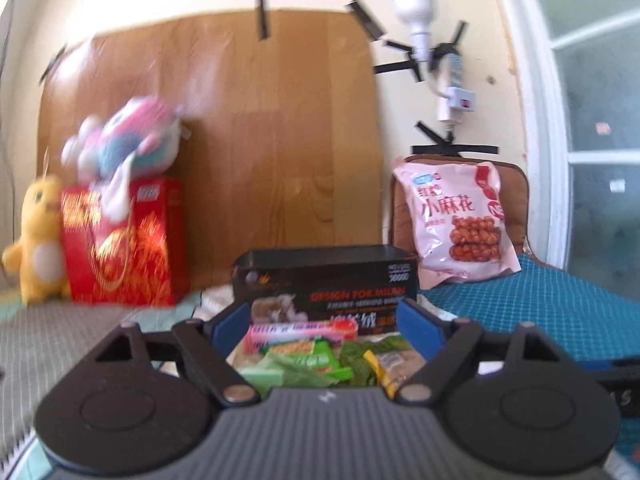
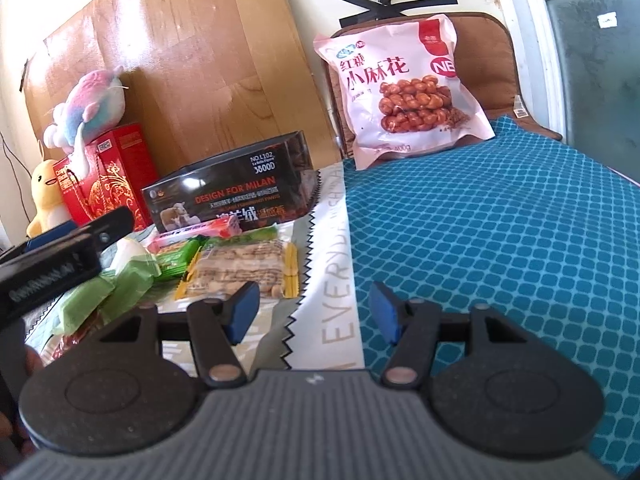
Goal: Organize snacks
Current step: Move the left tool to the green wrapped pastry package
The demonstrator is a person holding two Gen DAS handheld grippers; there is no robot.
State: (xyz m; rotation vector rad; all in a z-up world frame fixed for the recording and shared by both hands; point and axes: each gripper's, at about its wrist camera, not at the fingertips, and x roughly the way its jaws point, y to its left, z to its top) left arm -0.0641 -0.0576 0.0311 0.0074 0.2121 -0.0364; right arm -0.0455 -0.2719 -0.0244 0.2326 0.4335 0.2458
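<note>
Left gripper (image 1: 326, 322) poised low over the heap of small snack packets (image 1: 316, 360), blue fingers (image 1: 226, 326) spread wide with nothing clamped between them; packets visible beyond and below the gap, not pressed by either pad. Right gripper (image 2: 314, 312) hanging above the seam where the white printed sheet (image 2: 328, 264) meets the teal patterned cloth (image 2: 500, 240), fingers parted about halfway and empty. Heap lying just in front of the black box (image 2: 236, 196): pink bar (image 1: 302, 334) nearest the box, green wrappers (image 1: 308, 364) in the middle, clear peanut-brittle pack with yellow ends (image 2: 240, 270) toward the teal cloth. Large pink bag of fried twists (image 2: 404, 88) propped well apart against the brown cushion (image 2: 496, 60). Probably at the choosing-and-approaching stage, no packet yet taken. Best to pick one packet on top of the heap rather than one pinned beneath others; to line the fingers across its narrow width, not its length; to come down until both pads straddle it before closing. Thin crinkly wrappers likely to slip or drag neighbours along, so a grip on the firm body rather than the sealed fringe. Bare teal cloth a sensible spot for laying sorted items. Red gift box (image 1: 128, 244) and plush toys (image 1: 124, 140) off to the far side, best left alone.
</note>
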